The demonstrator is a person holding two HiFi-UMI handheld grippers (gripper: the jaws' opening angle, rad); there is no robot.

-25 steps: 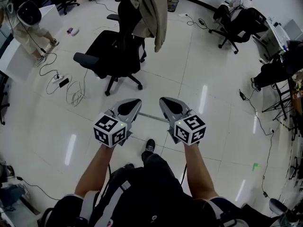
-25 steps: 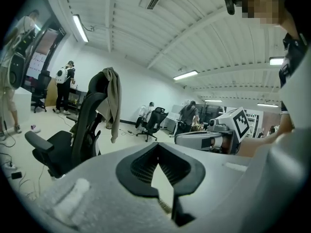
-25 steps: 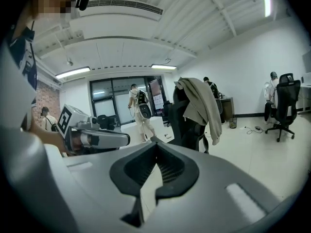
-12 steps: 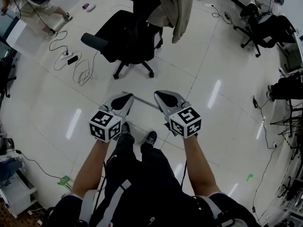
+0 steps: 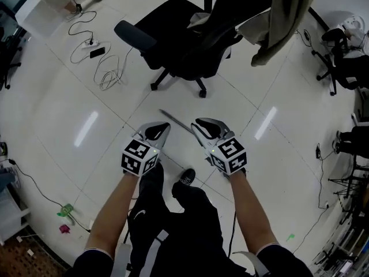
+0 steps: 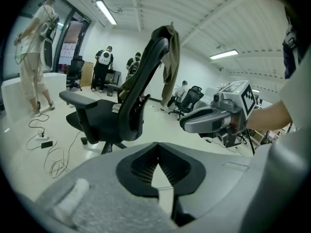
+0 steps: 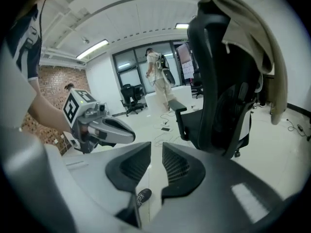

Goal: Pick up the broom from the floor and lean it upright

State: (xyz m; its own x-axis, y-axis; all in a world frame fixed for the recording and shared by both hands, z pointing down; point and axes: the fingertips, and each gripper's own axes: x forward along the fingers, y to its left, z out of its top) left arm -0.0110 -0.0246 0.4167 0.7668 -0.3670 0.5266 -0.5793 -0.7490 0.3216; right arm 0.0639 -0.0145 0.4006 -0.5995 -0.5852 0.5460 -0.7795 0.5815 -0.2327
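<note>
A thin grey rod (image 5: pixel 174 120), apparently the broom's handle, lies slanted on the white tile floor just beyond both gripper tips. Its near end passes behind my right gripper (image 5: pixel 199 123), and the broom's head is out of sight. The right gripper's jaws (image 7: pixel 156 152) are opening, with a narrow gap and nothing between them. My left gripper (image 5: pixel 162 127) hovers left of the rod with its jaws (image 6: pixel 156 147) closed tip to tip on nothing. Neither gripper view shows the rod. Both grippers point forward and down, side by side.
A black office chair (image 5: pixel 190 45) with a beige jacket (image 5: pixel 282 22) over its back stands close ahead. Cables and a power strip (image 5: pixel 95 52) lie at the left. The person's shoes (image 5: pixel 185 176) are just below the grippers. People stand farther off (image 6: pixel 34 57).
Both grippers have sunk toward the floor and moved closer to the chair. The right gripper's jaws have parted from shut. The rod now lies slanted ahead of the tips.
</note>
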